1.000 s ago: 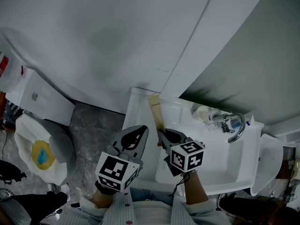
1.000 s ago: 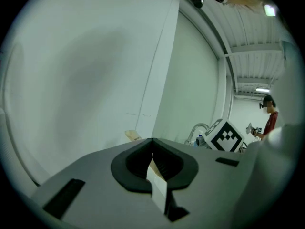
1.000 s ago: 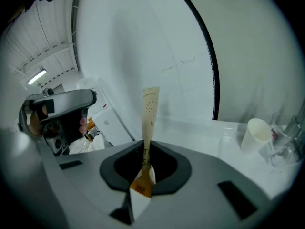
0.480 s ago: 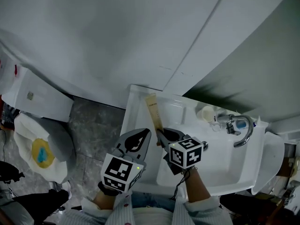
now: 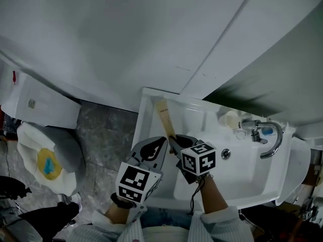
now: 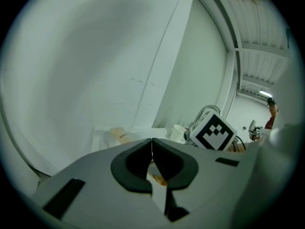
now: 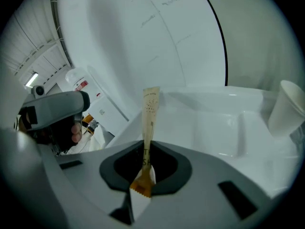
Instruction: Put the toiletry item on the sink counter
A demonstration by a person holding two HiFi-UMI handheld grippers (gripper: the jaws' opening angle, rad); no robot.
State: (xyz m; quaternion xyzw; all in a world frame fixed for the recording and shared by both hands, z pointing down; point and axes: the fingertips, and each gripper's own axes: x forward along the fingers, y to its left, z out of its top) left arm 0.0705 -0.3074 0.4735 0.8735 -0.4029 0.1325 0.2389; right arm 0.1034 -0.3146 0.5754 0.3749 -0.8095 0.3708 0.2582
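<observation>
Toiletry tube (image 5: 166,119) is still clenched by right gripper (image 5: 174,140) fingers, unreleased above the tabletop (image 5: 150,117) at 11 o'clock; left gripper (image 5: 162,141) fingers are closed, empty.

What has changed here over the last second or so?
The left gripper drew slightly closer to the right gripper. Nothing was taken or released: the right jaws stay shut on the beige tube above the sink, the left jaws shut and empty.
</observation>
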